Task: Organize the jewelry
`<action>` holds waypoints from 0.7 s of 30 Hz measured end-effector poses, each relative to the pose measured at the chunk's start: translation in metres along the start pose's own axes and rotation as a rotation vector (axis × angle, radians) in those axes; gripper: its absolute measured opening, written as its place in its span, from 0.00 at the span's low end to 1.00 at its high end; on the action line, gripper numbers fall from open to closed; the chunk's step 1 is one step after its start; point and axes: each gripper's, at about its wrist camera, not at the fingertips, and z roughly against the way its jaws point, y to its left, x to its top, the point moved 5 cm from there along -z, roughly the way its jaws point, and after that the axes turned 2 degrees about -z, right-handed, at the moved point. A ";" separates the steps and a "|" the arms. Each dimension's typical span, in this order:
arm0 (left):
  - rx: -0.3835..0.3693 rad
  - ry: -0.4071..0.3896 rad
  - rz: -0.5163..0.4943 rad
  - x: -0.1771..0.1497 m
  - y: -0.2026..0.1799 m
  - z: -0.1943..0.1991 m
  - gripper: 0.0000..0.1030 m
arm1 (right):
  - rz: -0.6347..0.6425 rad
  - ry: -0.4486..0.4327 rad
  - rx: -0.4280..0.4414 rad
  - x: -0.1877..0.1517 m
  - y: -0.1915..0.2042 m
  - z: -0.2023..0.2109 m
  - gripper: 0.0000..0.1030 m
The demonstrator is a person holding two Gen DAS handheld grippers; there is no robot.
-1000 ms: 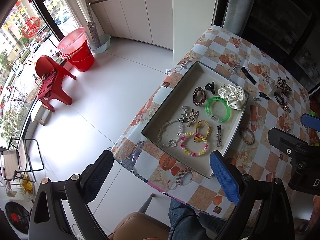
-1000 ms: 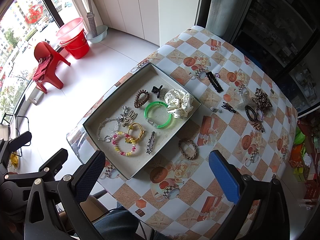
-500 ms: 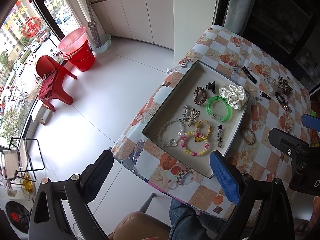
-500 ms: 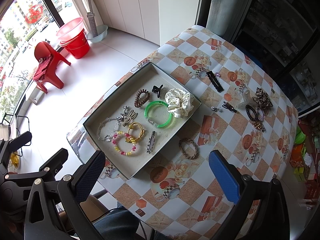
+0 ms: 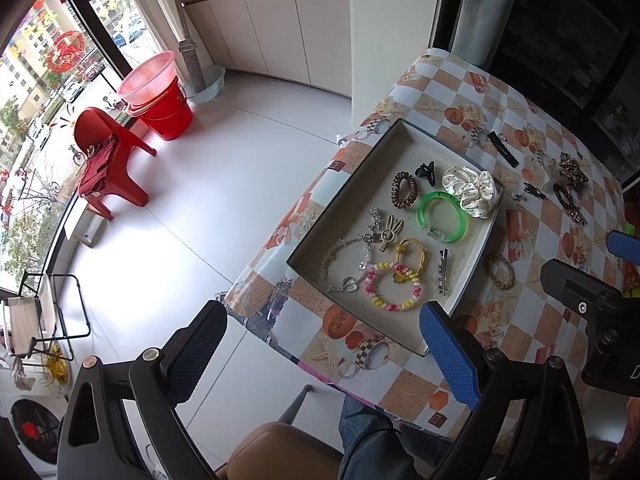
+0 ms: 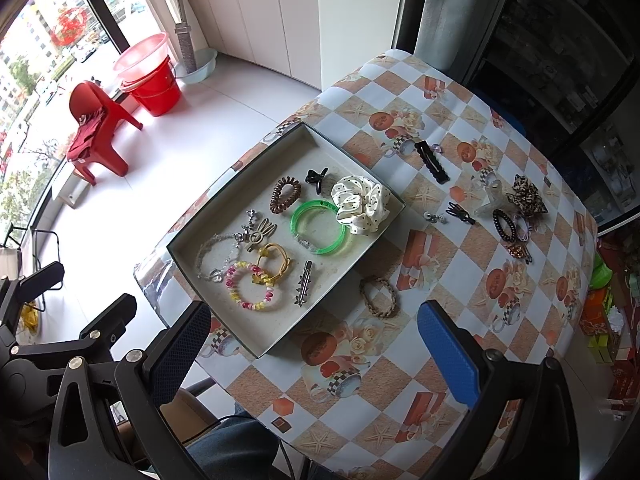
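Both tools gape wide above tray.

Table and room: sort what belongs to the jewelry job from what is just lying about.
Job:
tray
green bangle
white scrunchie
braided bracelet, loose on the table
black hair clip
leopard scrunchie

Lying about:
red bucket
red chair
folding rack
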 end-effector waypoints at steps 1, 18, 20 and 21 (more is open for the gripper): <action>0.001 0.001 -0.001 0.000 0.000 0.000 0.96 | 0.000 0.000 0.000 0.000 0.000 0.000 1.00; 0.000 0.005 0.002 0.001 0.002 0.001 0.96 | -0.003 0.003 0.000 0.000 0.002 -0.001 1.00; -0.002 0.008 0.004 -0.001 0.003 0.001 0.96 | -0.003 0.003 0.000 0.000 0.002 -0.001 1.00; -0.001 0.006 0.001 0.002 0.002 0.001 0.96 | -0.004 0.004 0.000 0.000 0.002 -0.001 1.00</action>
